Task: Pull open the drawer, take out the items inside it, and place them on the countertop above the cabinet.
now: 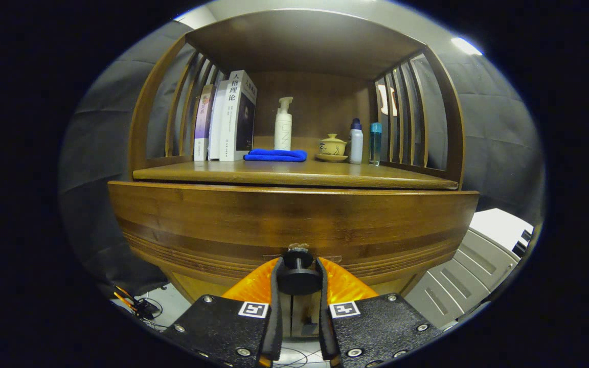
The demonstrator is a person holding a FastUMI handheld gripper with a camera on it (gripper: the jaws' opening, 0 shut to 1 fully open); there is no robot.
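Between its fingers, the hand-held gripper (298, 278) clamps the drawer knob (298, 276), narrowly parted, both fingers pressing it; the drawer front (294, 220) stands just ahead, tabletop (294, 176) beyond

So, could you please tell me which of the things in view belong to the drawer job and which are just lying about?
Part of the job:
- drawer, barely open
- drawer knob, with the gripper shut on it
- countertop

Just lying about:
- books
- pump bottle
- blue cloth
- lidded teacup
- two small bottles
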